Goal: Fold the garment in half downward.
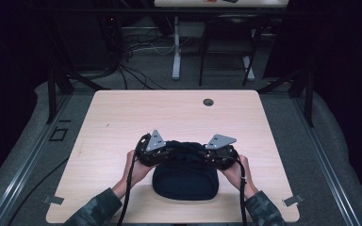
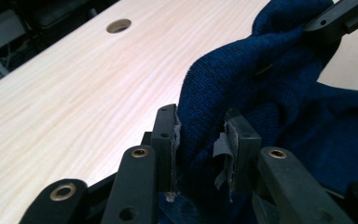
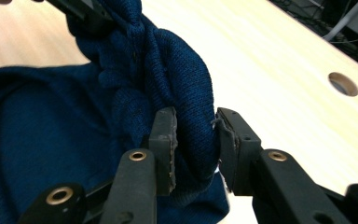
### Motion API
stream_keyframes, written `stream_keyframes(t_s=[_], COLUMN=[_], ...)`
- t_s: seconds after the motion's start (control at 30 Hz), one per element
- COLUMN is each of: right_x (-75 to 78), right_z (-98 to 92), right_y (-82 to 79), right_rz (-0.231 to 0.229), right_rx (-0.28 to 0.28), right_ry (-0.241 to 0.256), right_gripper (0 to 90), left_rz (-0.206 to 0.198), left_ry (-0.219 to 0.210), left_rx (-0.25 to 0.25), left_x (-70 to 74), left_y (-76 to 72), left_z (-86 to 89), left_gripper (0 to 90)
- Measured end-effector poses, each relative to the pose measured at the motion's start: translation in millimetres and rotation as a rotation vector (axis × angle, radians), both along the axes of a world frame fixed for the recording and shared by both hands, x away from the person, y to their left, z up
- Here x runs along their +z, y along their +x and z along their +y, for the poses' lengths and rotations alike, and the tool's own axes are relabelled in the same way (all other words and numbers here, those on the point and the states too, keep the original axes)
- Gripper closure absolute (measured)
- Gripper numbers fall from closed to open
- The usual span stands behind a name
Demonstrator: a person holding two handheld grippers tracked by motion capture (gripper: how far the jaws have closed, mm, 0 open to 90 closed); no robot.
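A dark blue knitted cloth (image 1: 185,181) lies on the light wooden table (image 1: 122,117) near its front edge, bunched up along its far side. My left gripper (image 1: 168,151) is shut on that raised fold at the left, with knit pinched between its pads (image 2: 200,121). At the right end of the same fold my right gripper (image 1: 207,151) is shut on the cloth (image 3: 51,121), its jaws squeezing a thick roll of fabric (image 3: 196,119). The two grippers face each other, a short span of cloth (image 2: 270,70) between them. A hand holds each one.
A round cable hole (image 1: 208,102) sits near the table's far edge. Bare tabletop lies beyond and beside the cloth. Behind the table are another desk's legs (image 1: 176,47), floor cables (image 1: 136,70) and black frame posts (image 1: 52,94).
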State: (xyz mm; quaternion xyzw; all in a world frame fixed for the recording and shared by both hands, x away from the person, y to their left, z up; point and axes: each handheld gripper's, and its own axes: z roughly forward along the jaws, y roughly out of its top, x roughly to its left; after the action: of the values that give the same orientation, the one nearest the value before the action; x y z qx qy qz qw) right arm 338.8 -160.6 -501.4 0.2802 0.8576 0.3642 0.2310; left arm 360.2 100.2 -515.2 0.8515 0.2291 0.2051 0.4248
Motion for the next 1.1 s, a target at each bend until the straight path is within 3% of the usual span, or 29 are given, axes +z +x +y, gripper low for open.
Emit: stream_keyframes(t_s=[0.2,0.5,0.57,0.67,0.87,1.0,1.1], right_x=[-5.4,-12.3,-13.6,-14.3,-9.7,-4.3,-0.6], right_z=[1.5,-0.3,-4.2,-8.9,-25.5,-28.8,-27.0], right_y=[-14.8,-34.9,-40.8,-44.0,-49.3,-43.6,-35.3], right_rz=[0.016,0.048,0.062,0.086,0.084,0.084,0.079], right_rx=[0.022,0.041,0.046,0.048,0.022,-0.008,-0.032], right_ry=[-0.025,-0.036,-0.033,-0.019,0.034,0.081,0.112], right_gripper=[66.3,61.2,55.8,53.5,48.1,46.0,44.6], left_rz=[0.061,0.158,0.164,0.165,0.168,0.148,0.126], left_ry=[0.002,-0.008,-0.016,-0.035,-0.077,-0.118,-0.116], left_rx=[-0.036,-0.073,-0.071,-0.057,-0.055,-0.037,-0.011], left_x=[-8.1,-13.7,-13.0,-9.2,0.9,11.2,15.1], left_y=[-8.2,-19.9,-23.5,-28.6,-34.9,-31.4,-22.2], left_z=[3.8,17.0,22.5,33.5,52.3,58.8,55.8], left_gripper=[63.4,45.6,40.0,38.6,34.3,31.2,30.0])
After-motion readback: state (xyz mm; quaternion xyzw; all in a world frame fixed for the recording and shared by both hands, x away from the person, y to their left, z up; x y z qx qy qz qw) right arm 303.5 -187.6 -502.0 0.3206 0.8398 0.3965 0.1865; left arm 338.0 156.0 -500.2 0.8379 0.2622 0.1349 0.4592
